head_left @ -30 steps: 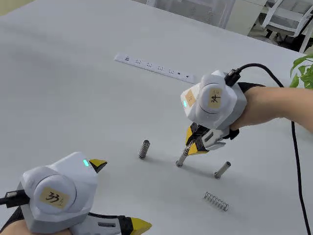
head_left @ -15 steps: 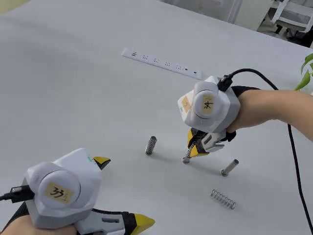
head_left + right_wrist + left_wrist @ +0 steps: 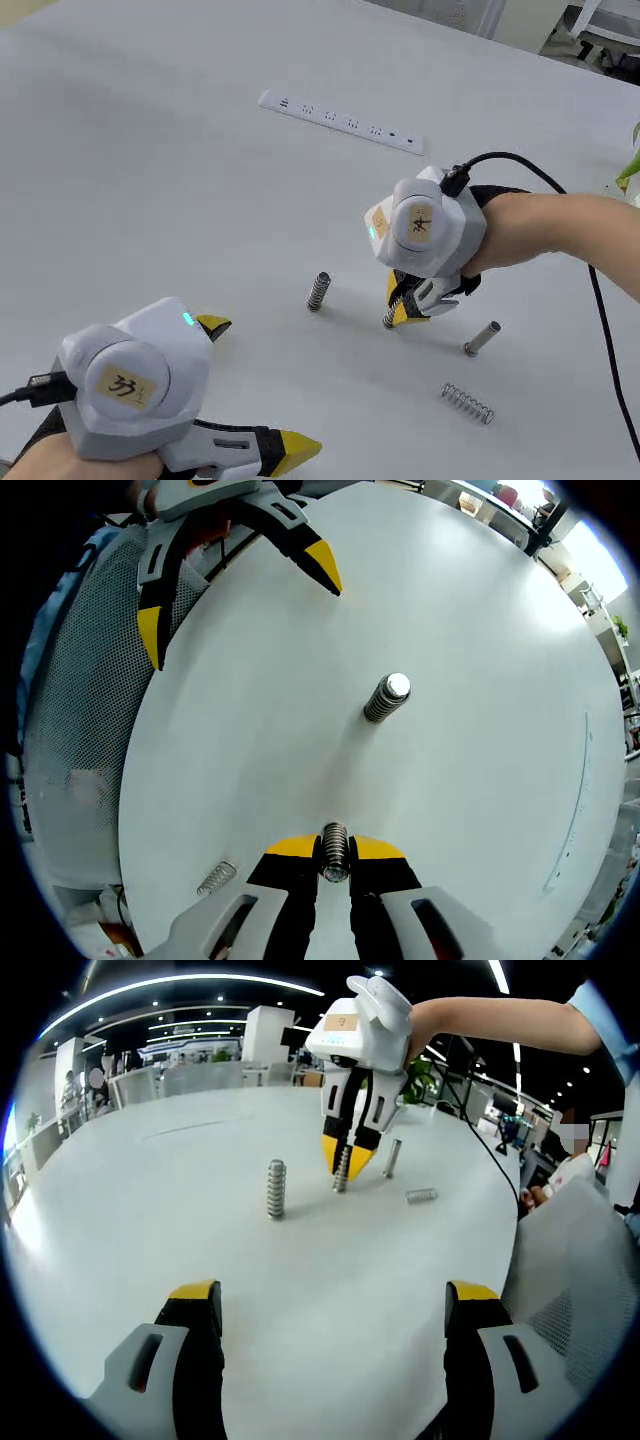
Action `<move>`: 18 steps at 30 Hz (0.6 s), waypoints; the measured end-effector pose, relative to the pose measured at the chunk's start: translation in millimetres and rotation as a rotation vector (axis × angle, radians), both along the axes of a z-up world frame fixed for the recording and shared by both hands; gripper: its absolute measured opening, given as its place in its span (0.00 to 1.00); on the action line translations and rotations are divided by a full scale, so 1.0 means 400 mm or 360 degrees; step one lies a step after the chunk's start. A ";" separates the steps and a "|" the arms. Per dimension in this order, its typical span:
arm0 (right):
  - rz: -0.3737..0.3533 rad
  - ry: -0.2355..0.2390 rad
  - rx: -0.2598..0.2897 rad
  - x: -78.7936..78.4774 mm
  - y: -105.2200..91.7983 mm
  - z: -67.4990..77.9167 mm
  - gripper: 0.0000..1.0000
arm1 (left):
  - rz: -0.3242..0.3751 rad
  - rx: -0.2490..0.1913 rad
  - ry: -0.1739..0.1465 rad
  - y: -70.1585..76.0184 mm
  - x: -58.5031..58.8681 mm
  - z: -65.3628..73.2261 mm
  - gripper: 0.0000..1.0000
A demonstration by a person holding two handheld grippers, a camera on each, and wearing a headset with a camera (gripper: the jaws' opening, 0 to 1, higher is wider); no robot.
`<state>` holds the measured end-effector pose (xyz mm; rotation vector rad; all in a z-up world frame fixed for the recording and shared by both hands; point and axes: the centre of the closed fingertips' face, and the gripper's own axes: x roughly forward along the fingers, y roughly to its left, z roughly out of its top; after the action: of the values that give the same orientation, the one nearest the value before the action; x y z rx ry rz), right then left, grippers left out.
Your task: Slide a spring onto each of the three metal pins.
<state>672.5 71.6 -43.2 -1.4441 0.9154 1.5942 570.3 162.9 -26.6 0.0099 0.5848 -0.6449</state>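
right gripper (image 3: 408,312) jaws pinched on a spring (image 3: 334,850) over the middle pin (image 3: 340,1185); how far down it sits is unclear. left gripper (image 3: 332,1292) jaws wide, empty, well apart from the pins. sprung pin (image 3: 318,291) stands upright nearby. bare pin (image 3: 482,338) is tilted, with a loose spring (image 3: 467,403) lying near it on the table (image 3: 150,150).
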 end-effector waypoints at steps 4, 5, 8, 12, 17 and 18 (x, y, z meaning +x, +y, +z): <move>-0.0010 0.0006 0.0000 -0.001 -0.002 -0.001 0.08 | -0.0004 -0.0001 0.0004 -0.005 0.000 -0.001 0.91; -0.0010 0.0007 -0.0002 -0.002 -0.003 -0.001 0.08 | -0.0009 -0.0001 0.0004 -0.007 0.000 -0.001 0.91; -0.0014 0.0005 0.0003 -0.002 -0.003 -0.002 0.08 | -0.0022 0.0003 0.0003 -0.012 0.000 0.001 0.91; -0.0015 0.0008 0.0008 -0.003 -0.002 -0.004 0.08 | -0.0020 0.0000 -0.0003 -0.012 0.005 0.006 0.90; -0.0050 0.0030 0.0014 -0.006 -0.003 -0.010 0.13 | -0.0029 0.0007 -0.0006 -0.014 0.005 0.009 0.90; -0.0049 0.0029 0.0017 -0.006 -0.002 -0.011 0.16 | -0.0028 0.0008 -0.0007 -0.014 0.005 0.009 0.90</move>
<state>670.0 70.7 -47.5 -1.4037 0.9341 1.5897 572.4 157.3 -23.2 0.0210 0.5829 -0.6605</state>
